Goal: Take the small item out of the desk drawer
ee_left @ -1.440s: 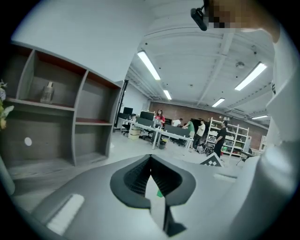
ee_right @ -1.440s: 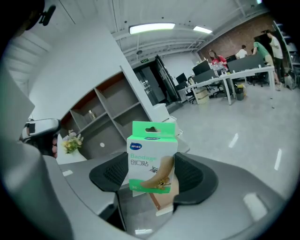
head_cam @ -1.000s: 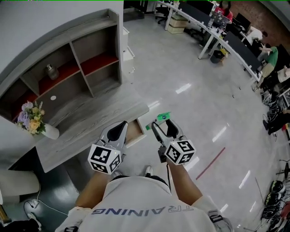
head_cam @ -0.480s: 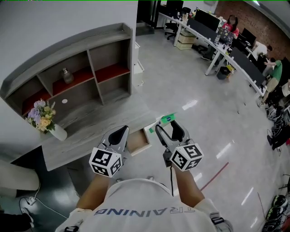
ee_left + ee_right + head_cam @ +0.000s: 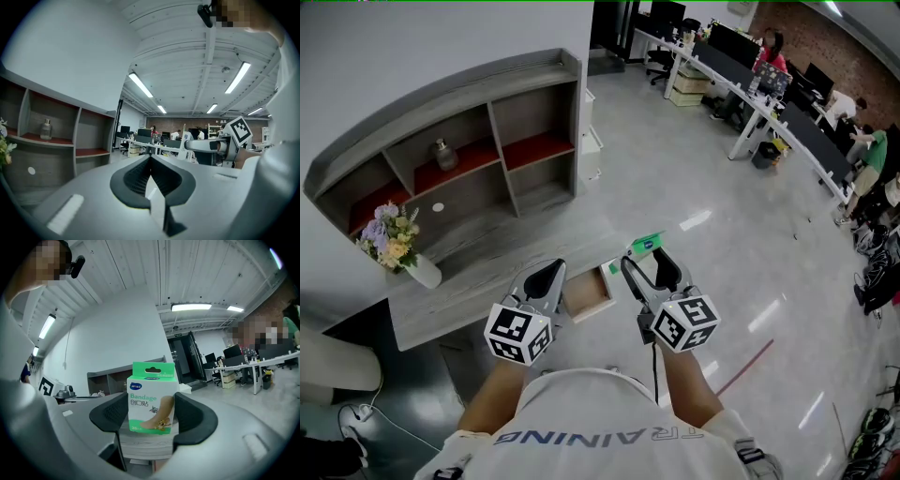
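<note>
Both grippers are held out ahead of the person, side by side and pointing level, marker cubes toward the body.

The right gripper is at 3 o'clock of the left gripper in the head view. In its own view, the right gripper pinches the bandage box. One pad is on each side wall, the box is upright with its printed face to the camera, and the green hang tab stands clear above the jaws at 12 o'clock.

In the head view the bandage box sits right at the jaw tips, at 12 o'clock of the right cube.

The left gripper has its jaws pressed together at the tips with nothing between them.

The drawer is pulled out of the front edge of the desk. It lies between the two grippers in the picture, at 8 o'clock of the right tips. The box is out of it, at 2 o'clock of the drawer.
</note>
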`<state>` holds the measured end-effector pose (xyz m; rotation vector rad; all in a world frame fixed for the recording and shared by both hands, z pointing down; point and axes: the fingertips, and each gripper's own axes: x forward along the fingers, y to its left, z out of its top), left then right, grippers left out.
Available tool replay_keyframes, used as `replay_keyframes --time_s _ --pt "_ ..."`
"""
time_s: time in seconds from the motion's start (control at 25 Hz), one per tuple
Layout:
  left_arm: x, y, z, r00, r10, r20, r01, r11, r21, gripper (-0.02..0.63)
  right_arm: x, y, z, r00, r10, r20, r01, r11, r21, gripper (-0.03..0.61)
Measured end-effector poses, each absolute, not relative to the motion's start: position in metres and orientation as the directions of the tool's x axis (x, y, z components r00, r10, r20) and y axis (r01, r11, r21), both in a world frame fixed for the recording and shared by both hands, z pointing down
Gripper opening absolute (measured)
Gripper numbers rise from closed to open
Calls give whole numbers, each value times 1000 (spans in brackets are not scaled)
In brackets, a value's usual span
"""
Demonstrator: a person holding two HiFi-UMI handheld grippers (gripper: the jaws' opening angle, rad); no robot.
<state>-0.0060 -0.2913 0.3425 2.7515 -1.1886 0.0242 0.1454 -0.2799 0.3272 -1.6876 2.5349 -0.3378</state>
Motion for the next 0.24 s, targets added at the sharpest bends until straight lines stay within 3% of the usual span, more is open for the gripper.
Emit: replay_keyframes --time_s 0.24 --pt "4 -287 339 691 -719 76 -722 -682 120 2 154 -274 326 -387 -920 60 -902 365 -231 322"
